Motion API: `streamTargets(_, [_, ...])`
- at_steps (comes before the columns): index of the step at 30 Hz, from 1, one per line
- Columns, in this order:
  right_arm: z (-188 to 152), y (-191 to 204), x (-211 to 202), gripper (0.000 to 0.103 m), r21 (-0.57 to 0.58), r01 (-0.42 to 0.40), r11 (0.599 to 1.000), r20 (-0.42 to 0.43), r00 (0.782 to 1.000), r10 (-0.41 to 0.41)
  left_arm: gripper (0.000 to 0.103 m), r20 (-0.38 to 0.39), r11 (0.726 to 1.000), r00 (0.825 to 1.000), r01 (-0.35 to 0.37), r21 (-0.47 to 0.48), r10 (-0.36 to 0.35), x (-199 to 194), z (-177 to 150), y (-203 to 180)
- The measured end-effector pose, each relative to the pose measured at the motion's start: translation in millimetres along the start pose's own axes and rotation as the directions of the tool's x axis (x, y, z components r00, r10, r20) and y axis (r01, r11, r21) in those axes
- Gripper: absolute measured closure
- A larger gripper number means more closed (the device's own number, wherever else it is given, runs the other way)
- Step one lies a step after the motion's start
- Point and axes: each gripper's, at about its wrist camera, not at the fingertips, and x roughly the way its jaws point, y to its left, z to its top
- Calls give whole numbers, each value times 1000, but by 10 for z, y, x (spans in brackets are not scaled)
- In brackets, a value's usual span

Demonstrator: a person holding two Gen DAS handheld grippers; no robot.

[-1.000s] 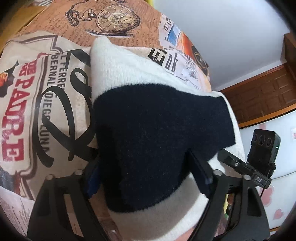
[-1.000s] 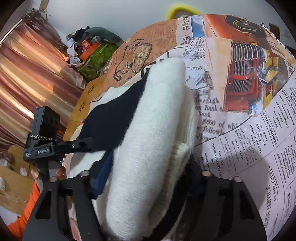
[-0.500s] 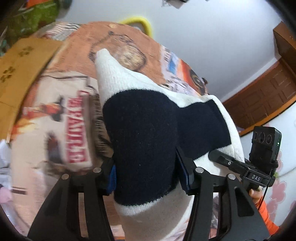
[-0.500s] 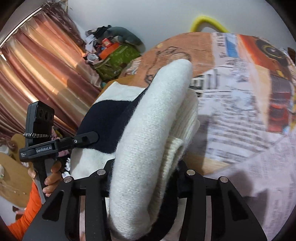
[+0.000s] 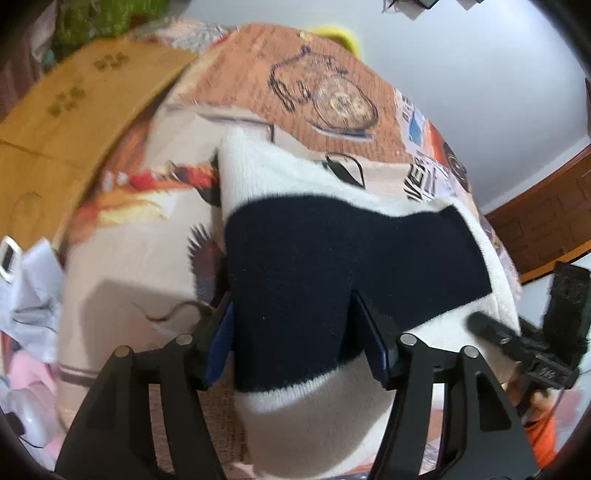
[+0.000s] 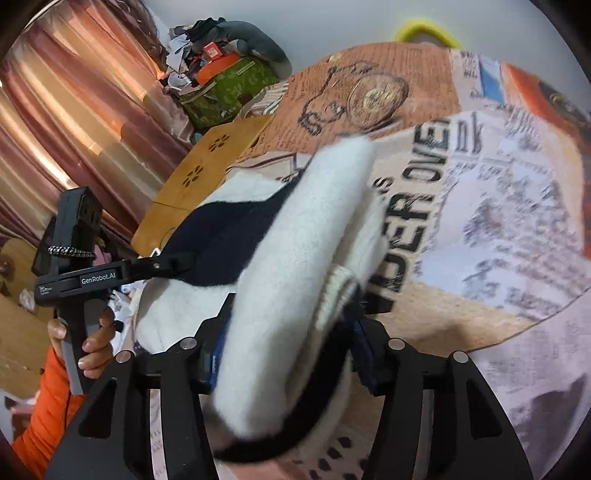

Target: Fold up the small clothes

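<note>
A small white knit sweater with a navy band is folded over and held up above the printed tablecloth. My left gripper is shut on its navy part. My right gripper is shut on the thick white folded edge of the same sweater. The right gripper also shows at the right edge of the left wrist view, and the left gripper at the left of the right wrist view. The sweater hides the fingertips of both.
A wooden board lies beyond the cloth's left edge. Loose pale clothes lie at the lower left. A green box with clutter stands by the pink curtain. A yellow hoop is at the table's far end.
Both grippers have lifted the folded sweater off the cloth and carried it leftward. The view has swung to show more of the wooden board and the curtain. The grips are unchanged.
</note>
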Motion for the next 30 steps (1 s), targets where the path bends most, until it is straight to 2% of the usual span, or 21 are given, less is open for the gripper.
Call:
streamTargets(3, [48, 63, -193, 50, -47, 53, 998, 44, 998, -51, 41, 96, 989, 988, -130, 65, 123, -228, -12, -134])
streamTargets(5, [110, 156, -371, 50, -80, 88, 993, 107, 991, -80, 41, 149, 980, 976, -176, 90, 161, -356, 12, -186])
streamTargets(8, [214, 291, -549, 50, -125, 102, 987, 180, 981, -79, 41, 212, 972, 962, -201, 124, 172, -521, 66, -333])
streamTargets(12, [341, 547, -594, 50, -206, 101, 973, 226, 973, -53, 38, 285, 952, 944, -229, 204, 166, -688, 10, -588])
streamTargets(15, [317, 647, -462, 50, -248, 94, 964, 205, 978, -43, 34, 272, 944, 953, -204, 259, 131, -619, -78, -768])
streamTargets(19, [170, 578, -139, 50, -261, 118, 958, 130, 988, -87, 35, 216, 922, 959, -245, 299, 185, -299, -187, -851])
streamTargets(22, [11, 422, 93, 51, -284, 172, 943, 68, 985, -160, 35, 118, 939, 974, -217, 268, 191, 10, -242, -757])
streamTargets(24, [-88, 331, 160, 51, -322, 221, 920, 72, 975, -209, 34, 126, 929, 966, -251, 274, 224, 130, -299, -754])
streamTargets(27, [-114, 247, 136, 52, -312, 223, 923, 82, 975, -208, 30, 179, 899, 946, -313, 307, 269, 209, -367, -845])
streamTargets(30, [-101, 208, 122, 53, -304, 225, 925, 79, 974, -211, 29, 189, 896, 942, -325, 302, 278, 241, -376, -847])
